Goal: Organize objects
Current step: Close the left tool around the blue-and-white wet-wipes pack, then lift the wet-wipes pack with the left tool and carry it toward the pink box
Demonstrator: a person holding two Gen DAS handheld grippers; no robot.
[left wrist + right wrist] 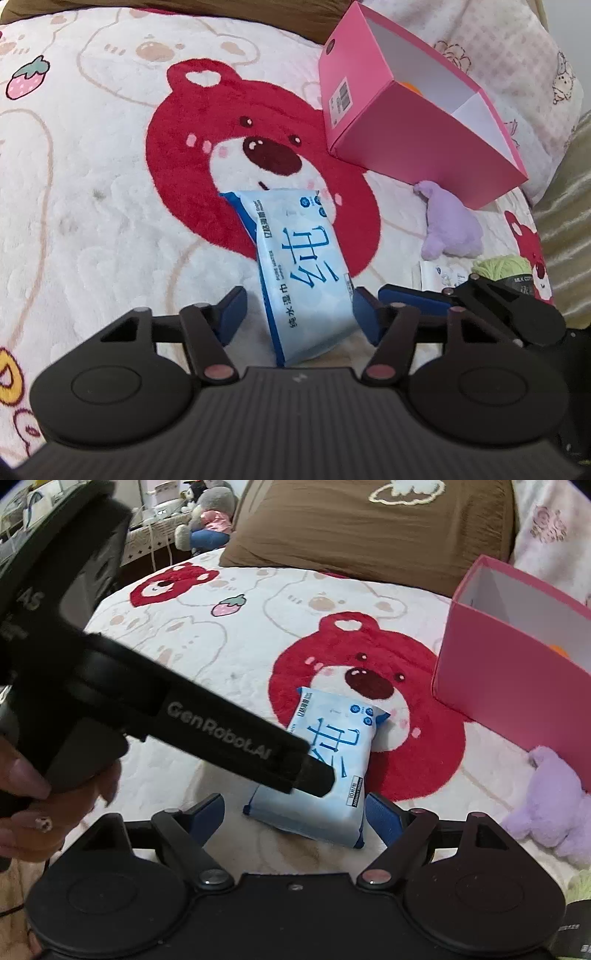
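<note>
We see the left gripper (299,314) spread wide, blue pads on either side of a blue wet-wipes pack (301,273). The right pad (365,314) sits right at the pack's edge and the left pad is apart from it; we can't tell if there is real contact. The pack lies flat on a fleece blanket (92,184), its far end over the mouth of the big red bear print (229,147), its near end between the fingers.

In the right wrist view the right gripper (295,814) is also spread, with nothing between its fingers. The same pack (332,760) lies just ahead of it, slightly toward its right finger. The left tool's black body crosses this view from the upper left, its tip over the pack, held by a hand (40,797) at the left edge.

A pink box (417,122) stands open on the blanket to the right of the pack, well apart from it, with something orange partly showing inside. A purple plush toy (448,225) lies just beside the box's near corner. A green yarn ball (502,267) is near the plush, behind the right tool. A brown pillow (369,528) sits at the far end of the blanket.
</note>
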